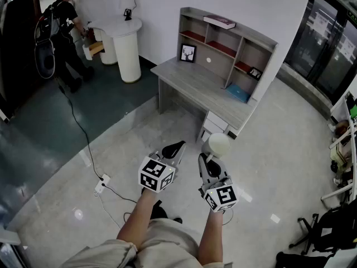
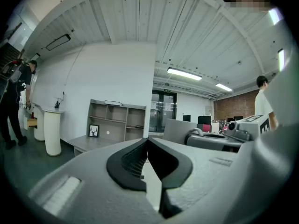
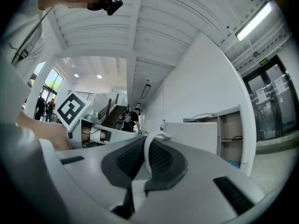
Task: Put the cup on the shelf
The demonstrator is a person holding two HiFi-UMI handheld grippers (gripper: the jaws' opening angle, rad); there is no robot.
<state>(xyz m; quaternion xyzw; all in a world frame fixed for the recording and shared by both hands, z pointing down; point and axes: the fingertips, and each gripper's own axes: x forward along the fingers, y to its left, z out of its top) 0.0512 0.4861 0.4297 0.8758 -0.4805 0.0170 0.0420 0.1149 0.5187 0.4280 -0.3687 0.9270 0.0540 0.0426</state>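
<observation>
**Cup in the right gripper, shelf well ahead across the floor**

The right gripper [image 1: 207, 161] is closed down tight on a thin white curved part of the cup [image 1: 218, 143], its handle or rim, which the right gripper view shows pinched between the 2 pads. The pale body of the cup sits just past the jaw tips, on the shelf side of the gripper. The left gripper [image 1: 173, 148] hangs just beside it with its jaws together and nothing between them.

The shelf [image 1: 223, 41] stands on the back of a grey desk [image 1: 192, 81], well apart from both grippers and straight ahead of the person, slightly to the right. Its long axis runs from upper left to lower right in the head view, and its open compartments face out over the desk top. Several hold things: a framed picture, a book on top, a small dark object.

The carrying gripper is the nearer of the 2 to the shelf's right-hand end, so the likely job now is to walk forward and reach over the desk.
</observation>
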